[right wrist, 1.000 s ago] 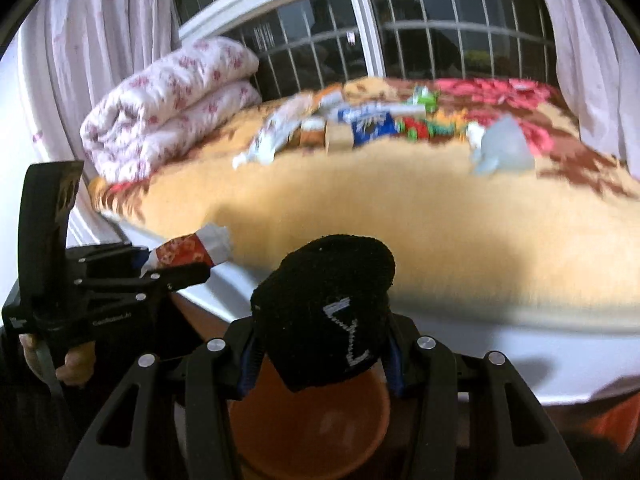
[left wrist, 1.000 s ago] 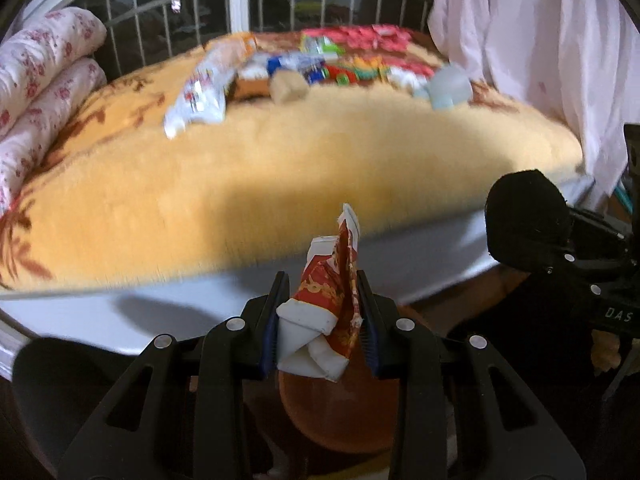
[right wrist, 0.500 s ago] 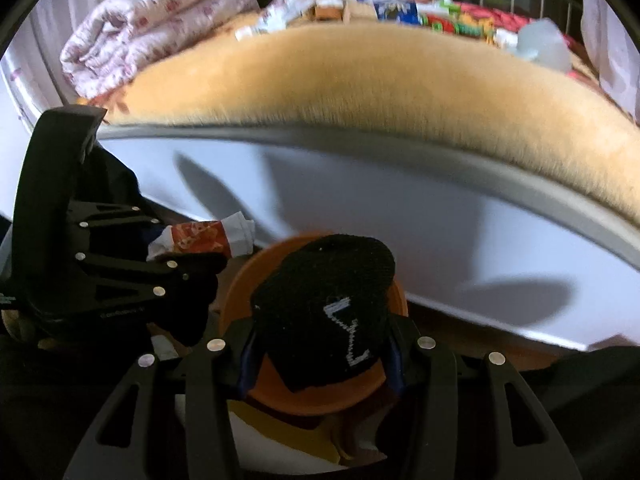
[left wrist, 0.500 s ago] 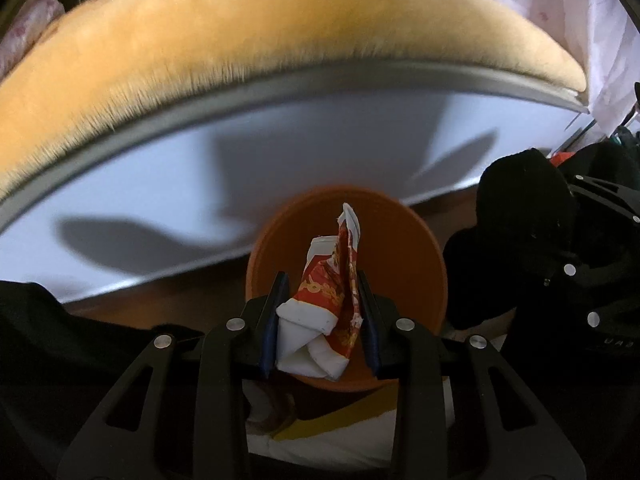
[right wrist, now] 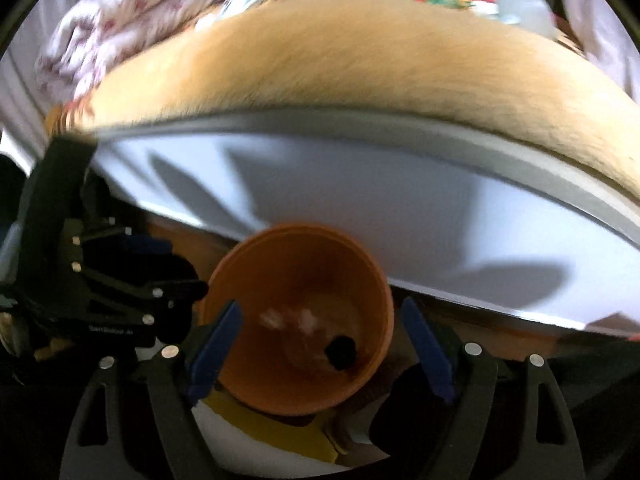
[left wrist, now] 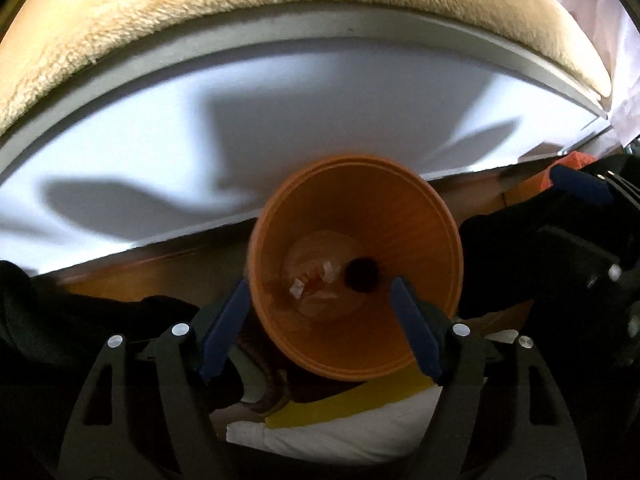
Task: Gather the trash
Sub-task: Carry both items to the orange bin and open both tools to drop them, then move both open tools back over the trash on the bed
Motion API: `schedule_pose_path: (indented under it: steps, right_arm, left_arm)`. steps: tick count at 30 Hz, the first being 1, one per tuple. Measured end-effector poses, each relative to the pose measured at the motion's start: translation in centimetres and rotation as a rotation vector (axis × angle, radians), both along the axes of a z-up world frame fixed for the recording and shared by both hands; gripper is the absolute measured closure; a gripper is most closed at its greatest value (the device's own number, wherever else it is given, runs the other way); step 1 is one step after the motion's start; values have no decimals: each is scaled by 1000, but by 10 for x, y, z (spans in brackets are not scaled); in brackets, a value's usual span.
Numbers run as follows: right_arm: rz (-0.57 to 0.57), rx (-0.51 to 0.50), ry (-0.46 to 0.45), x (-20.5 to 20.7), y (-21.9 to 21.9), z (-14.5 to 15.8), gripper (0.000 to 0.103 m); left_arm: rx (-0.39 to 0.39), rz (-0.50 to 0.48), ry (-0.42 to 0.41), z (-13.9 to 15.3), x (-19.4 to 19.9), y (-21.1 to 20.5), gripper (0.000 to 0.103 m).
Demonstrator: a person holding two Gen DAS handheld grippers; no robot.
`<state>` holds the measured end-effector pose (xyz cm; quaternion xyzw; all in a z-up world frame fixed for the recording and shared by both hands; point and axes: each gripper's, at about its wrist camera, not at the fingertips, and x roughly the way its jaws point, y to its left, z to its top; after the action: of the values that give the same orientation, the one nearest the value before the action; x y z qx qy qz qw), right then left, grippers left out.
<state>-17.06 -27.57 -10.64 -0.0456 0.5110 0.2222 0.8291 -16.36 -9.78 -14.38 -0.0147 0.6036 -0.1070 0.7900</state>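
An orange bin (left wrist: 432, 248) (right wrist: 248, 280) stands on the floor against the white bed side. At its bottom lie the red-and-white wrapper (left wrist: 312, 280) (right wrist: 288, 318) and the black sock (left wrist: 362, 274) (right wrist: 340, 351). My left gripper (left wrist: 320, 292) hangs over the bin mouth, its jaws opening, nothing between them. My right gripper (right wrist: 320, 312) is also above the bin, jaws opening and empty. In the left wrist view the right gripper (left wrist: 576, 216) is at the right edge. The left gripper's black body (right wrist: 120, 300) sits at the left of the right wrist view.
The bed's white side panel (left wrist: 280, 112) rises just behind the bin, topped by a yellow fuzzy blanket (right wrist: 360, 52). More wrappers and a clear bottle (right wrist: 524, 4) lie far back on the bed, beside a rolled floral quilt (right wrist: 132, 12). White and yellow cloth (left wrist: 340, 428) lies below the bin.
Both grippers sank from bed height to the bin. The left one let go of the wrapper and the right one let go of the black sock; both now lie in the bin.
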Motion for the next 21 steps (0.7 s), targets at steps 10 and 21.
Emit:
schedule_pose_path:
  steps: [10,21]
  right_arm:
    - [-77,76,-162,4,-23,50,22]
    - [-194,180,-274,46,-63,99,21]
  left_arm:
    - [1,27,-118,24,-5,10,31]
    - [42,77,-294,73,-11,16,31]
